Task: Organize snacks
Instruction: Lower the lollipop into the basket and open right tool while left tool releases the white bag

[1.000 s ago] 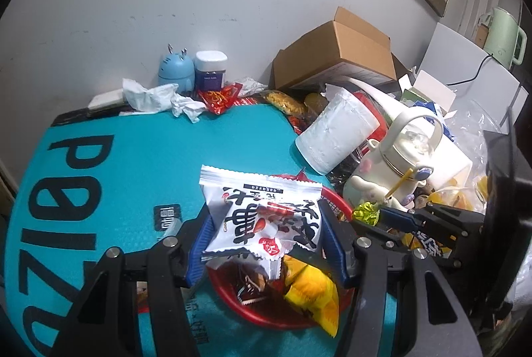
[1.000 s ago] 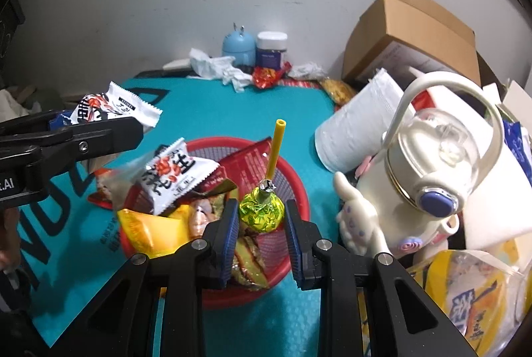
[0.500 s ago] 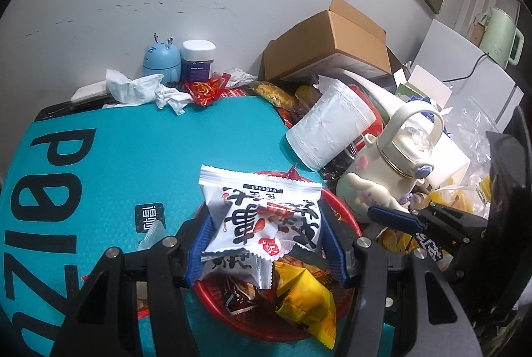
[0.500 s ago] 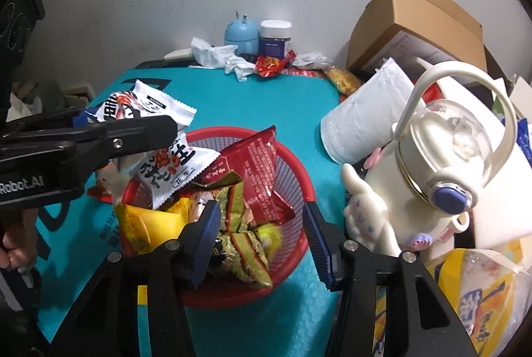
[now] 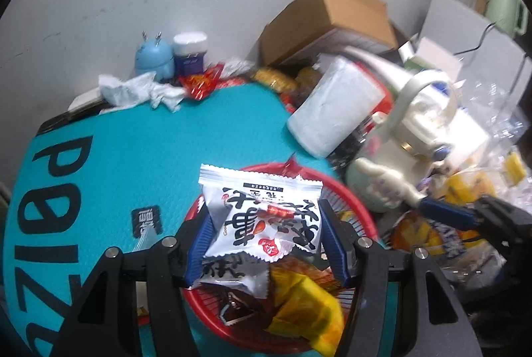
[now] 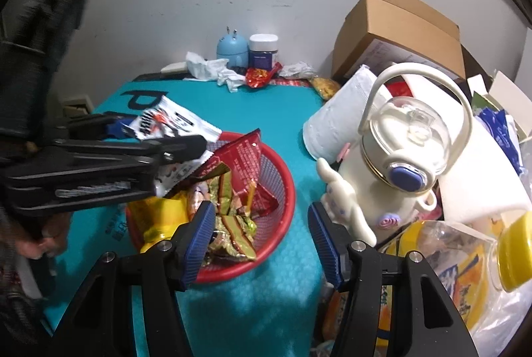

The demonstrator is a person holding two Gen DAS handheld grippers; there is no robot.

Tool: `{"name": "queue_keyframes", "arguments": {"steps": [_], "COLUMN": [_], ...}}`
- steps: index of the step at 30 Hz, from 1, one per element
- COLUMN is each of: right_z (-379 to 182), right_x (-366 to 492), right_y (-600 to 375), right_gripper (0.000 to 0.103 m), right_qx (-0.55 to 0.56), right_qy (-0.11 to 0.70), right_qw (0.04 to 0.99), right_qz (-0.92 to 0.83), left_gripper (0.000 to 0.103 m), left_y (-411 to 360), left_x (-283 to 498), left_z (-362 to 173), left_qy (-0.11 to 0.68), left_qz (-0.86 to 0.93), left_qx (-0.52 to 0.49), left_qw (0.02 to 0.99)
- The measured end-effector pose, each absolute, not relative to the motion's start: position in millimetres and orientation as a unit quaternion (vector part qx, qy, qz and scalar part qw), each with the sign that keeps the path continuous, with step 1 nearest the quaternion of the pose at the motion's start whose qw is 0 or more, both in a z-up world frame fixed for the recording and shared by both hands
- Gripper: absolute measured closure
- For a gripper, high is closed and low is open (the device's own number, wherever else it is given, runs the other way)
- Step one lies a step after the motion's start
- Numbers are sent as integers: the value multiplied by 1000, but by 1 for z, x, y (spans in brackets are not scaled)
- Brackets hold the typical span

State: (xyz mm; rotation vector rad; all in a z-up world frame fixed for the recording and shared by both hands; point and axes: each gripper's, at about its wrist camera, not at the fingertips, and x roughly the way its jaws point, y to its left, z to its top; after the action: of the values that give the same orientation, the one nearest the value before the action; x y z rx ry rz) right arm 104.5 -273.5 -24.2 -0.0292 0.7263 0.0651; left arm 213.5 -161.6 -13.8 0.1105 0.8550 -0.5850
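One white snack packet [image 5: 262,224] is clamped flat in the left gripper [image 5: 264,244], long axis spanning the fingers. One red basket [image 6: 282,207] is seen below. The right gripper [image 6: 259,240] is held wide open, empty.

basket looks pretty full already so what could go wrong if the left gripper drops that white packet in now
The red basket is already heaped, so the white snack packet held by the left gripper could slide off the pile onto the teal mat.

The right gripper, jaws open, hangs between the basket rim and the cream kettle; a careless swing might knock either.
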Motion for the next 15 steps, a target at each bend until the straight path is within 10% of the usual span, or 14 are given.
{"name": "queue_keyframes", "arguments": {"steps": [15], "right_z": [-27], "right_x": [109], "right_y": [-271], "right_gripper": [45], "right_qx": [-7], "right_qy": [359], "right_qw": [932], "right_qz": [42], "left_gripper": [34], "left_y": [-154], "left_x": [213], "left_z": [-18], "left_qy": [423], "left_qz": [-283], "left_qx": [44], "left_qw": [860]}}
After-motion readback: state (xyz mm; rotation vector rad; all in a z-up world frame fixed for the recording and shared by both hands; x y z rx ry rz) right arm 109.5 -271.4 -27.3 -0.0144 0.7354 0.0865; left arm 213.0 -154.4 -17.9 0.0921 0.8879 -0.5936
